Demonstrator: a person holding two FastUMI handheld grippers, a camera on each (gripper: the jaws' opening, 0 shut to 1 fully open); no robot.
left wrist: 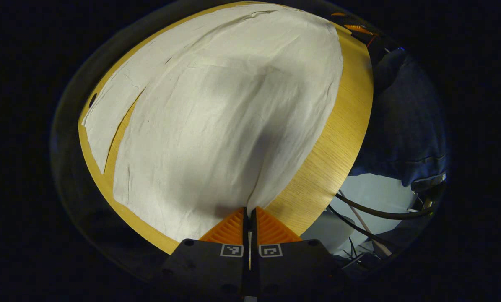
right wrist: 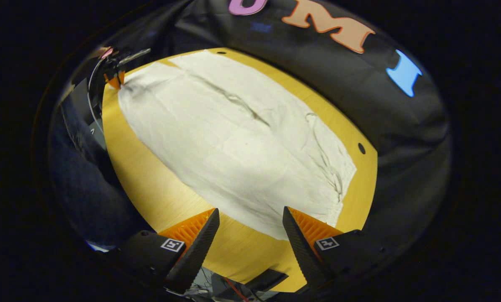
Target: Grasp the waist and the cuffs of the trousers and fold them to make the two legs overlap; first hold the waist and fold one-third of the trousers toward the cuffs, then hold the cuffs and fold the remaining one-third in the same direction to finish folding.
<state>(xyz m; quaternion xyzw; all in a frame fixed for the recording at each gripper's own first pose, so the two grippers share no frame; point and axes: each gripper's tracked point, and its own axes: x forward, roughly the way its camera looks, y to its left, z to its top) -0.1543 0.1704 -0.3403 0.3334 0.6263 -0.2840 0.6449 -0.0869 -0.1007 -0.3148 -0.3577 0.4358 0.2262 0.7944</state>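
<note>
The trousers (right wrist: 237, 142) lie flat and pale on the round wooden table (right wrist: 158, 197), their long axis running away from the right gripper (right wrist: 250, 226) toward the far left of the right gripper view, where the left gripper (right wrist: 115, 77) shows small at the cloth's far corner; the gathered, wrinkled end, likely the waist, lies just ahead of the right gripper and a little to its right, while the opposite end, probably the cuffs, sits at the left one; in the left gripper view the left gripper (left wrist: 250, 212) has its fingers pressed together with the edge of the fabric (left wrist: 216, 126) pinched between them, the cloth rising slightly into the pinch; a second leg shows beyond a narrow gap of table (left wrist: 342, 126) at the left of that view, so the legs seem not yet fully overlapped, though I cannot be sure; the right gripper hangs spread wide above bare wood, touching nothing, with the near hem between its fingers' line of sight and just beyond the tips; the right is clearly nearer the waist end, so the coming grasp turns on moving it forward along the trousers' length onto that hem; a dark-clothed person (left wrist: 405, 121) stands beside the table.
</note>
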